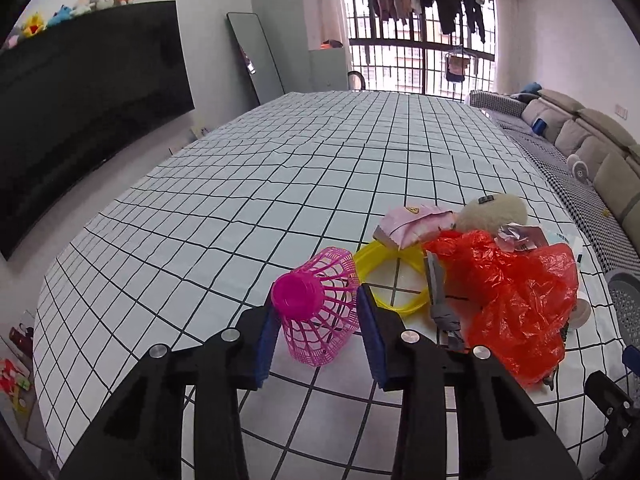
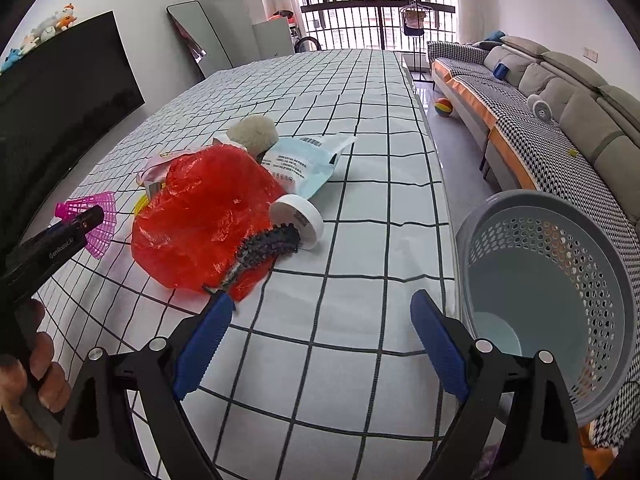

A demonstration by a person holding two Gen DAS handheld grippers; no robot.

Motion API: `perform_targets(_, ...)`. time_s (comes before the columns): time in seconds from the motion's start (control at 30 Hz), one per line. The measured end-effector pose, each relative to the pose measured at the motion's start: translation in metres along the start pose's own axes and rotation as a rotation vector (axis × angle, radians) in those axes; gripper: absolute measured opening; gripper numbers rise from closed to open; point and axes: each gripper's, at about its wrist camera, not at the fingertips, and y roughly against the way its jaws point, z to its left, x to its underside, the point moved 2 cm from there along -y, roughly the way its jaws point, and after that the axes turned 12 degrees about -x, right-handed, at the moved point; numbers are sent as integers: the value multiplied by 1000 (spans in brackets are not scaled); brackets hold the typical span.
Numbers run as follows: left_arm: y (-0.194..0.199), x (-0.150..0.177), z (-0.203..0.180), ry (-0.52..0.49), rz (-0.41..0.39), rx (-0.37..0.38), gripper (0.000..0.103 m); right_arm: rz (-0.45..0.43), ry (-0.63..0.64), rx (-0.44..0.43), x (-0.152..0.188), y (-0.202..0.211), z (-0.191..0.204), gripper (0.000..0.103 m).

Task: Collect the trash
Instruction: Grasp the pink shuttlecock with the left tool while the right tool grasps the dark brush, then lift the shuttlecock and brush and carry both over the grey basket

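A pink plastic shuttlecock lies on its side on the checked tablecloth, and my left gripper is shut on it, one blue pad against the cap and the other against the skirt. The right wrist view shows the same shuttlecock at the tip of that gripper. A heap of trash sits just right of it: a red plastic bag, a yellow ring, a pink wrapper and a fuzzy beige ball. My right gripper stands open over bare cloth, with nothing between its fingers.
A grey perforated basket stands at the table's right edge, close to my right gripper. By the red bag lie a light blue pouch, a white round lid and a black spiky strip. A sofa lines the right wall.
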Motion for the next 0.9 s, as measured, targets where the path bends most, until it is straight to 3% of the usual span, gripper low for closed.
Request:
perform_targets(0.2, 1, 0, 6, 21, -2, 29, 37, 1, 12, 44, -16, -17, 18, 85)
perform_targets(0.3, 0, 1, 10, 37, 6, 48, 37, 20, 21, 53, -20, -28, 25, 76)
perform_targets(0.43, 1, 2, 10, 37, 8, 64, 37, 46, 27, 65, -22, -40, 32, 72)
perform_targets(0.5, 1, 2, 10, 37, 5, 68, 37, 66, 36, 67, -22, -45, 35, 54)
perform_targets(0.7, 1, 3, 10, 41, 7, 73, 37, 91, 38, 2, -15, -44, 35, 24)
perform_targets(0.77, 1, 3, 9, 35, 9, 73, 38, 100, 36, -18, -13, -41, 32, 15)
perform_targets(0.9, 3, 3, 7, 28, 2, 75, 38, 109, 27, -39, -5, -34, 25, 14)
